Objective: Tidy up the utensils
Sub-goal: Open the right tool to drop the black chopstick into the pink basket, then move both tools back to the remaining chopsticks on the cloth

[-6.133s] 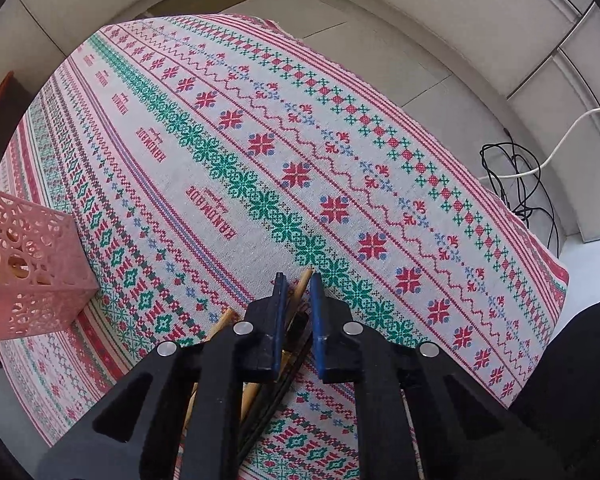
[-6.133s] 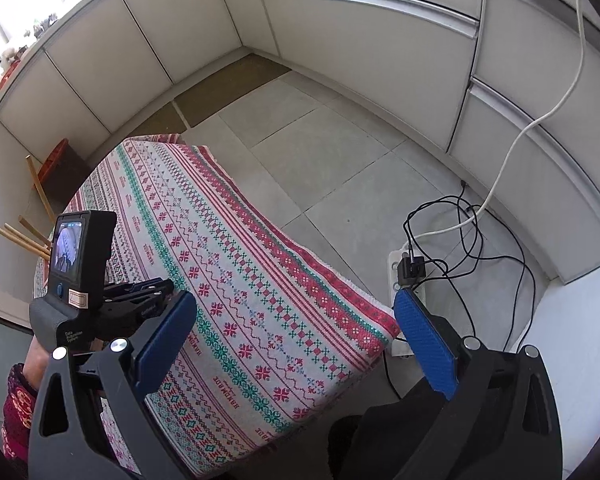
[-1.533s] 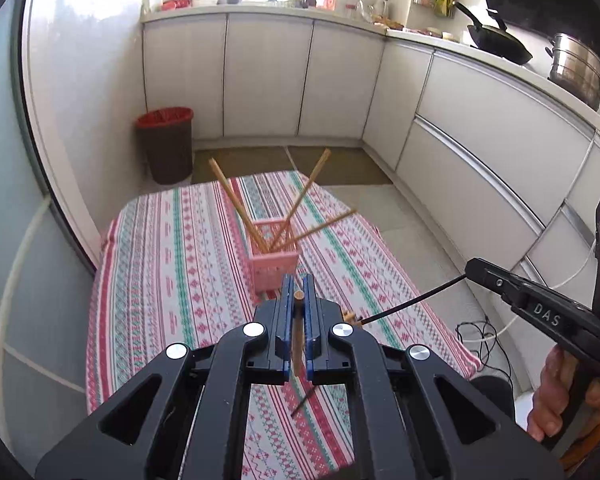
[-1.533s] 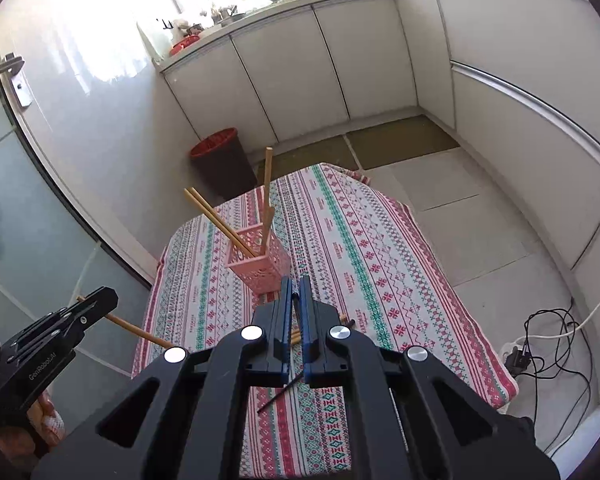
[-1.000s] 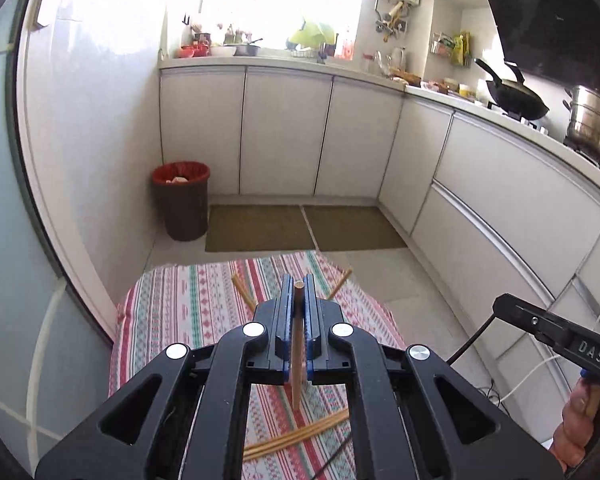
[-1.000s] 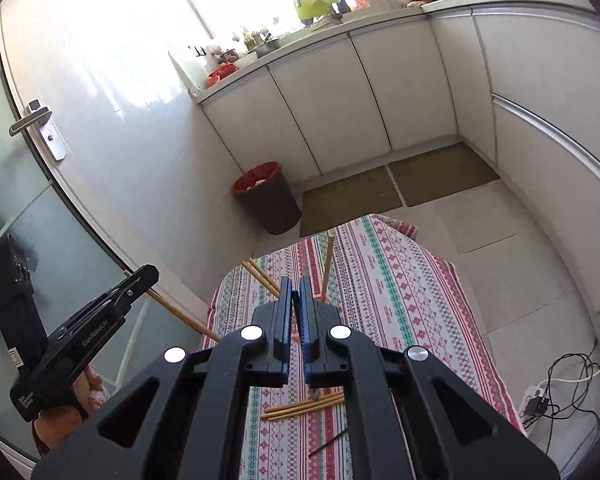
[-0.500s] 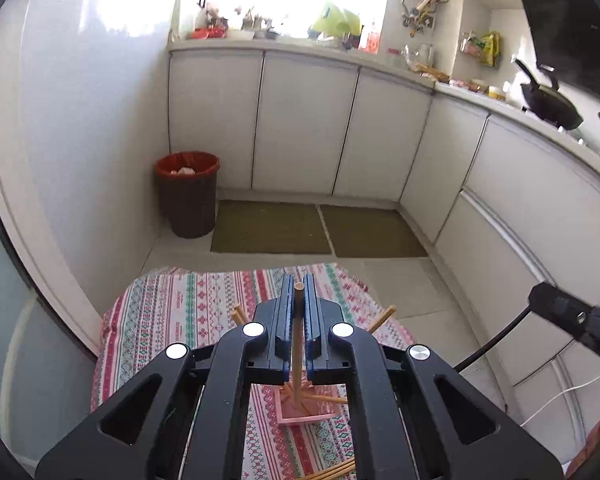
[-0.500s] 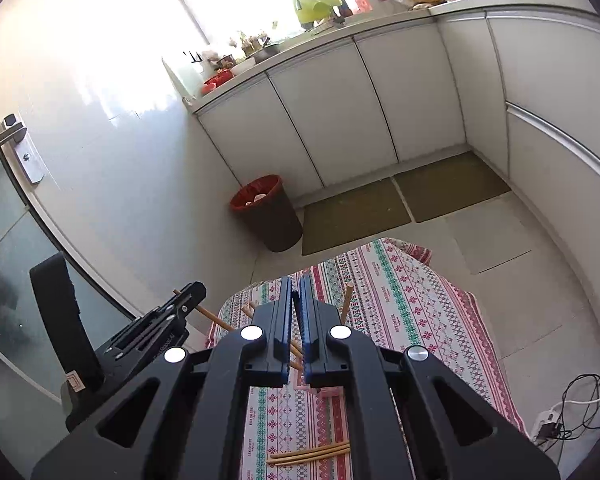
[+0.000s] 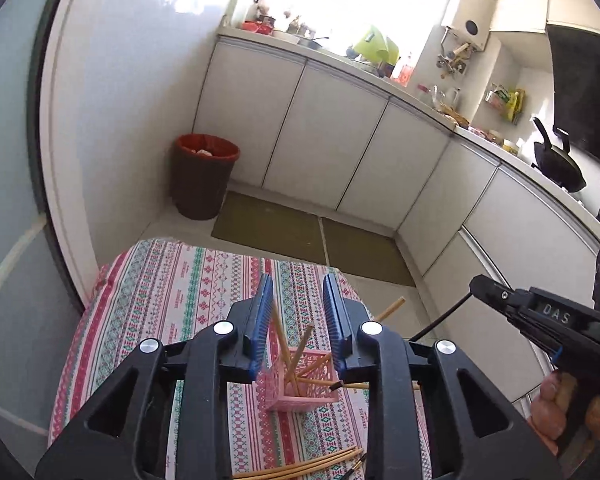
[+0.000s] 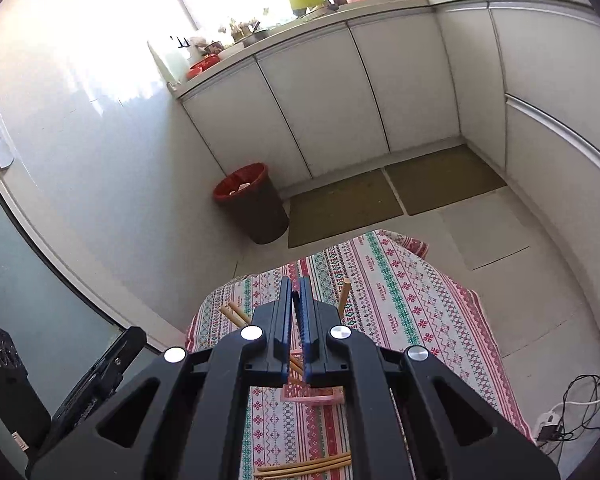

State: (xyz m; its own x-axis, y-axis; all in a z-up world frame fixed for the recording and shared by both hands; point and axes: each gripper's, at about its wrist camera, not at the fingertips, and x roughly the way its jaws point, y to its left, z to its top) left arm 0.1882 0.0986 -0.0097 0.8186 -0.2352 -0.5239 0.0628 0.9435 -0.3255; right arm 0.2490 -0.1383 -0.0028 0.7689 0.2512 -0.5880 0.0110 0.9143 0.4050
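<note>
A white kitchen is seen, with cabinets (image 9: 332,136) lining the far and right walls and a red-rimmed waste bin (image 9: 204,176) standing on the floor at the far left. In the near middle, the counter (image 9: 172,280) is covered by a cloth patterned in red, green and white. A pink perforated basket (image 9: 300,384) is set upright on it, and several wooden chopsticks (image 9: 300,350) are stood in the basket, fanning outward; one dark chopstick (image 9: 342,385) is leaned over its right rim. More wooden chopsticks (image 9: 312,465) are laid flat on the cloth nearer than the basket, well apart from it.

The left tongs (image 9: 298,320) are held above the basket, their jaws opening, with nothing pressed between the blue pads; the upright chopsticks are seen through the gap. The right tongs (image 10: 297,316) are clenched, and a thin dark chopstick (image 9: 440,322) is gripped at their tip, as the left wrist view shows at the right, where the person's hand (image 9: 556,404) is wrapped around the handle.
</note>
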